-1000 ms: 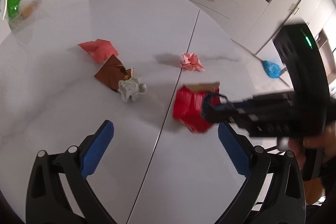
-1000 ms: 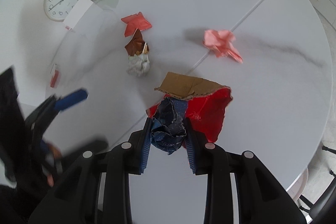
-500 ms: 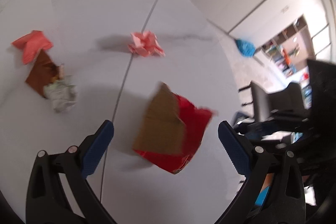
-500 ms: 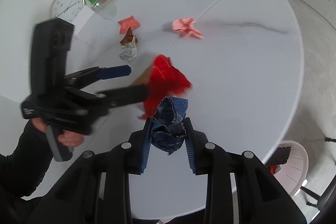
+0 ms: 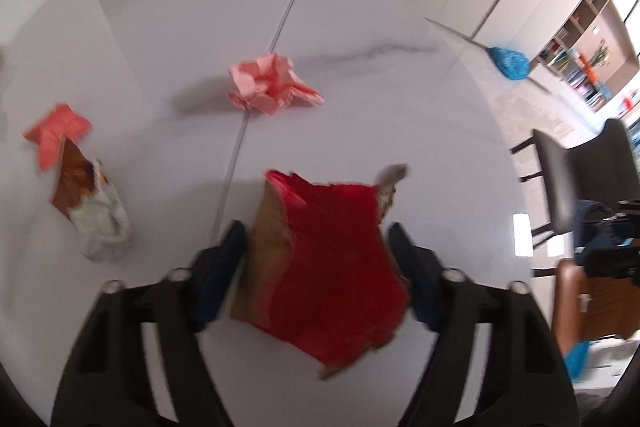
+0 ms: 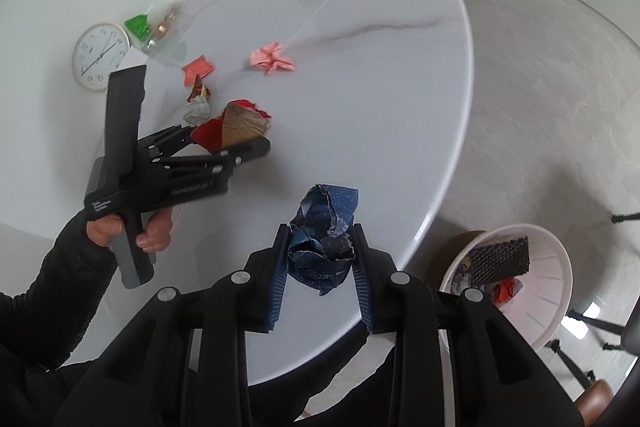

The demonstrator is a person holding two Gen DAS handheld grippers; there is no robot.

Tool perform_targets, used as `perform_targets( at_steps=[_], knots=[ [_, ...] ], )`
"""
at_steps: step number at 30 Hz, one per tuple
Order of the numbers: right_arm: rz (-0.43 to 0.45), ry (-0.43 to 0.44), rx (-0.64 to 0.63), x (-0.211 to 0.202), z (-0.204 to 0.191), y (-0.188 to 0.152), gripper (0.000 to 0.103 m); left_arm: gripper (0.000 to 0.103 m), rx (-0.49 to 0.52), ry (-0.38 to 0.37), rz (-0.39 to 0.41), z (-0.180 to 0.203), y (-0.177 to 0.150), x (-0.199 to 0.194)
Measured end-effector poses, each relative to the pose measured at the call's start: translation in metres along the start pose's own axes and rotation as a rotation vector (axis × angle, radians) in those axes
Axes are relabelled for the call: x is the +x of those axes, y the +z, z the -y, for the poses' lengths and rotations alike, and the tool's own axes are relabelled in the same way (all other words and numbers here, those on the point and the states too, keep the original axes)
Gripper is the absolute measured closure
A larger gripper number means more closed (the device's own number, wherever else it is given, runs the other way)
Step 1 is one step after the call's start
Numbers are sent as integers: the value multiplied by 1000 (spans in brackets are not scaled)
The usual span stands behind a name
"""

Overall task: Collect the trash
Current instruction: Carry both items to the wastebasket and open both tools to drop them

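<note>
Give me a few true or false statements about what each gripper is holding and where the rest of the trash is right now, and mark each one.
1. The right gripper is shut on a crumpled blue wrapper. True.
2. The left gripper is open, with nothing between its fingers. False: its fingers close on the red and brown wrapper.
3. A crumpled pink paper lies on the white table, apart from both grippers. True.
4. The white bin on the floor holds nothing. False: dark and red scraps lie in it.
5. The wall clock lies flat on the table. False: it appears to hang on the wall behind the table.
</note>
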State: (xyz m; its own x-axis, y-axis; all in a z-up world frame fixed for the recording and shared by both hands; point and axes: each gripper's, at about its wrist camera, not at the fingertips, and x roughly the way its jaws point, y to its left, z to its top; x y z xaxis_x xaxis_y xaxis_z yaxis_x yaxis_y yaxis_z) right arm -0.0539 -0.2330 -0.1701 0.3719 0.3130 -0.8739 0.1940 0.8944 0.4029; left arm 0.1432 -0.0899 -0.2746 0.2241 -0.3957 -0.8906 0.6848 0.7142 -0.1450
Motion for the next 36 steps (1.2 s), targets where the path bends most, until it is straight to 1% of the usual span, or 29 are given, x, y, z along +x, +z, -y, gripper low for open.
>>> perform_targets(
  at_steps=[3, 4, 10, 12, 15, 17, 19, 21, 22, 24, 25, 26, 27, 28, 32, 34, 36],
  knots=[
    [13, 0, 13, -5, 5, -3, 72, 50, -16, -15, -4, 0, 4, 1],
    [19, 3, 14, -8, 6, -4, 72, 57, -24, -19, -2, 0, 4, 0],
    [70, 11, 45, -26, 20, -11, 72, 59, -54, -15, 16, 9, 1, -21],
    [87, 2, 56, -35, 28, -17, 72, 59, -43, -17, 21, 18, -3, -38],
    [105, -44, 92, -53, 49, -33, 72, 59, -6, -41, 56, 50, -4, -66],
    [94, -112, 119, -62, 73, -48, 72, 59, 22, -66, 76, 77, -2, -78],
    [64, -187, 135, -62, 93, -62, 72, 58, 44, -105, 81, 99, -2, -87],
    [18, -265, 153, -53, 119, -78, 72, 58, 68, -155, 82, 129, -1, -90],
    [-1, -285, 157, -48, 127, -84, 70, 58, 83, -175, 79, 142, -1, -89],
    [-31, -314, 173, -37, 147, -94, 70, 58, 133, -203, 66, 178, -1, -81],
    [-42, -316, 195, -32, 159, -100, 63, 58, 153, -208, 58, 189, -3, -78],
    [-52, -320, 214, -29, 168, -105, 48, 58, 184, -211, 45, 202, -6, -75],
    [-45, -336, 223, -30, 174, -109, 42, 58, 211, -216, 33, 212, -10, -73],
    [-37, -348, 226, -33, 178, -113, 35, 58, 234, -219, 22, 221, -12, -70],
    [19, -379, 252, -61, 190, -124, 20, 57, 272, -243, -22, 257, -10, -53],
    [48, -415, 250, -81, 198, -129, 18, 57, 299, -241, -44, 277, -12, -45],
    [71, -443, 240, -94, 193, -132, 14, 56, 325, -237, -55, 294, -14, -41]
  ],
)
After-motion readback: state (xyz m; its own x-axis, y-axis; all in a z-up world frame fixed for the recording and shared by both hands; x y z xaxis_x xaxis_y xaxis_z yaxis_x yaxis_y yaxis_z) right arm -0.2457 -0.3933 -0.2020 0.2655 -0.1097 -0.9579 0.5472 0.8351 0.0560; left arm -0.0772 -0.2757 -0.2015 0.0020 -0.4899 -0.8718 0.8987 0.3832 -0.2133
